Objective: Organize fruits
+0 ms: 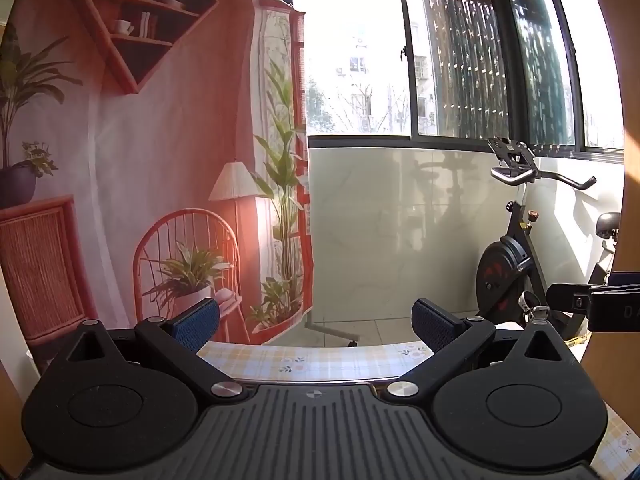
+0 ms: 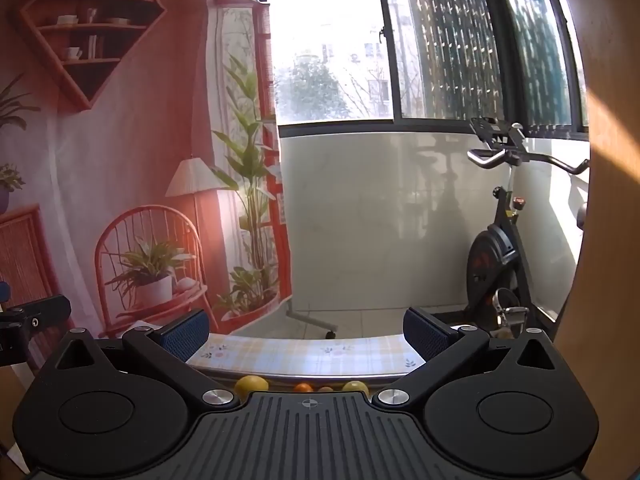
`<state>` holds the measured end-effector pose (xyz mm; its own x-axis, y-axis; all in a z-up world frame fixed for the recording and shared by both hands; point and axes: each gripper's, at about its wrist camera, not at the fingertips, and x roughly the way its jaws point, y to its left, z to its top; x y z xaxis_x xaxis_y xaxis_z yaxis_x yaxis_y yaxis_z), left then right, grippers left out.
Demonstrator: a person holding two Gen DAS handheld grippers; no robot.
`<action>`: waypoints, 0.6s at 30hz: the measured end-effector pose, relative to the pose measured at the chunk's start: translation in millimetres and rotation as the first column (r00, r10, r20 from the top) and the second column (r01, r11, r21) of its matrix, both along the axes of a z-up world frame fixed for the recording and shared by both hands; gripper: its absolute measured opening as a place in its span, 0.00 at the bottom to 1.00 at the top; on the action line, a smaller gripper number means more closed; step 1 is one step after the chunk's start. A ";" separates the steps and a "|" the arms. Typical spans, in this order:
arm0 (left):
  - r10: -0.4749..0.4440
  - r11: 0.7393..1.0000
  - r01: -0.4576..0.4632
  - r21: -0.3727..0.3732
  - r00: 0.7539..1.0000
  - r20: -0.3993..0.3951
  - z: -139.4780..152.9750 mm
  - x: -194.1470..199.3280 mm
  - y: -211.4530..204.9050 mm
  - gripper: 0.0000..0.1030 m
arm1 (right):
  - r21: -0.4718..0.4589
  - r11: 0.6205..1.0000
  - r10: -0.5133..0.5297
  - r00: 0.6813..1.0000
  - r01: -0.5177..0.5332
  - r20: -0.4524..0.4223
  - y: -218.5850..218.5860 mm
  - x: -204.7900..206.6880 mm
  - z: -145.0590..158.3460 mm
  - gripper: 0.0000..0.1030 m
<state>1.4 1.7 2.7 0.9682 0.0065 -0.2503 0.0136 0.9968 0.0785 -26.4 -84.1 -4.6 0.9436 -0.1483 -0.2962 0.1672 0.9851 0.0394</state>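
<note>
In the right wrist view, the tops of several fruits peek out just above the gripper's body: a yellow lemon (image 2: 251,385), a small orange (image 2: 303,387) and another yellow fruit (image 2: 355,386); the rest of each is hidden. They lie on a table with a checked floral cloth (image 2: 304,350). My right gripper (image 2: 306,334) is open above the table, nothing between its blue pads. In the left wrist view, my left gripper (image 1: 316,322) is open too, over the same cloth (image 1: 320,360), with no fruit visible. The other gripper's tip (image 1: 588,300) shows at the right edge.
A printed backdrop (image 1: 140,160) of a room hangs beyond the table on the left, on a wheeled stand (image 1: 332,330). An exercise bike (image 1: 516,256) stands at the right by a white wall under large windows. An orange panel (image 2: 608,200) borders the right side.
</note>
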 end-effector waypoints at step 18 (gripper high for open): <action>-0.005 1.000 0.005 0.008 1.000 0.002 -0.5 -1.1 -1.8 1.00 | -0.001 1.000 -0.003 1.000 0.003 -0.004 -0.3 2.3 -1.0 1.00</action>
<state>0.2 -0.1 2.2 0.9687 0.0039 -0.2482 0.0181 0.9961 0.0863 -24.1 -84.4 -5.6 0.9420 -0.1509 -0.2998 0.1699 0.9847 0.0382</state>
